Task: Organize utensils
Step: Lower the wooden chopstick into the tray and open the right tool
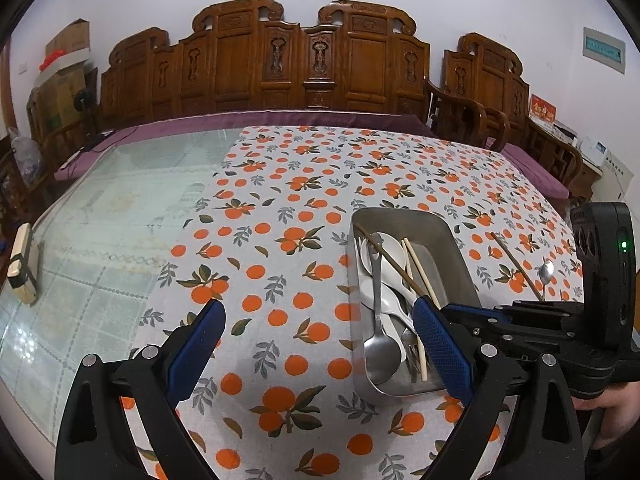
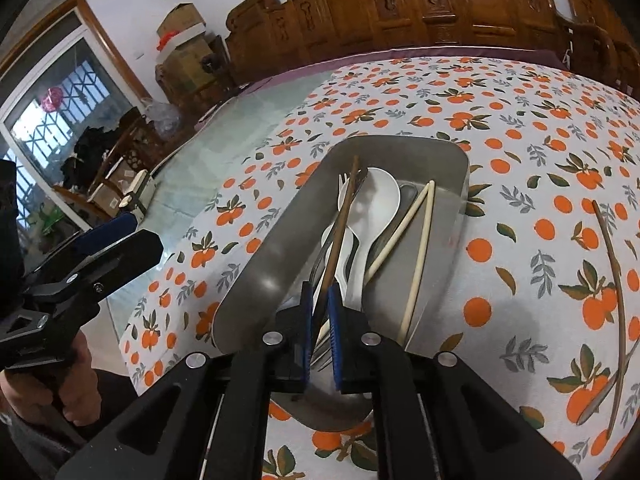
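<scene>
Nearest to the right wrist camera, the right gripper (image 2: 319, 320) stood over the near end of the metal tray (image 2: 256, 264). Its blue pads were almost together, with only a narrow gap, and the lower end of a dark brown chopstick (image 2: 340, 232) passed between them. Whether the pads pressed on the chopstick could not be told from the picture. The rest of this chopstick lay inside the tray, across a white spoon (image 2: 376, 200), beside a pair of pale chopsticks (image 2: 420, 248), and over some metal utensils.

A second dark chopstick (image 2: 616, 300) lay on the orange-patterned tablecloth (image 2: 520, 140), well apart from the tray on its right side, next to a metal spoon (image 2: 600, 396).

In the left wrist view, the left gripper (image 1: 316, 344) had its jaws wide open and held nothing. It hung over the tablecloth just beside the tray (image 1: 456, 248), on its left side. A hand (image 2: 76, 384) held this gripper from below.
</scene>
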`<state>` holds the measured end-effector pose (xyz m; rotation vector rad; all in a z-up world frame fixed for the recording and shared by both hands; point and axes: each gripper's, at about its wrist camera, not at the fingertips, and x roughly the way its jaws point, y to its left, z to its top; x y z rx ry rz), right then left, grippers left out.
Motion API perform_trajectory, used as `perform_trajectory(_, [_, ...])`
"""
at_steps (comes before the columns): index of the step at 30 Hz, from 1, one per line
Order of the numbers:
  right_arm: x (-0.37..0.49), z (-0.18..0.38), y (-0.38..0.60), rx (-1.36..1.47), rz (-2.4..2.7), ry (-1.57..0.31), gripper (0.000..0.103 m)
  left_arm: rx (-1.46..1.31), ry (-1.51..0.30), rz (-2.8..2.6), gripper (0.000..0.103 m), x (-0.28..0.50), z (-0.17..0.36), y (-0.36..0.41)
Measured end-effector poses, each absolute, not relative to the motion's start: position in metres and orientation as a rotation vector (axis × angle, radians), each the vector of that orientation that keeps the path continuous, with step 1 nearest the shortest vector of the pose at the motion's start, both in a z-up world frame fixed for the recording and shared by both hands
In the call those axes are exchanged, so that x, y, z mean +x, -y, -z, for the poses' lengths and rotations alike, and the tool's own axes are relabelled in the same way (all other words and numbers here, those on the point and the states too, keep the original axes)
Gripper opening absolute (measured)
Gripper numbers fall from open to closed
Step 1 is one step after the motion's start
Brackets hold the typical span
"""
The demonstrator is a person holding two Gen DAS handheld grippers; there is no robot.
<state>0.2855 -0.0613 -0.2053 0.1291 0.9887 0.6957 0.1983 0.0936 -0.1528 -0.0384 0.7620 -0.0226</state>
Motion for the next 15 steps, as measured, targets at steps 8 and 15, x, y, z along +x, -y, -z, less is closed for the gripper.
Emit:
perform_trajectory(8, [0.285,0.194,0.078,0.110,-0.694,-0.934,0.027,-0.034,-0.759,0.041,0.091,0.199,0.154,-0.084])
perform_trajectory(15, [0.282,0.175,0.128,0.068,-0.612,-0.862,0.028,-0.027,-0.752,0.086,0.091,0.200,0.152,-0.061])
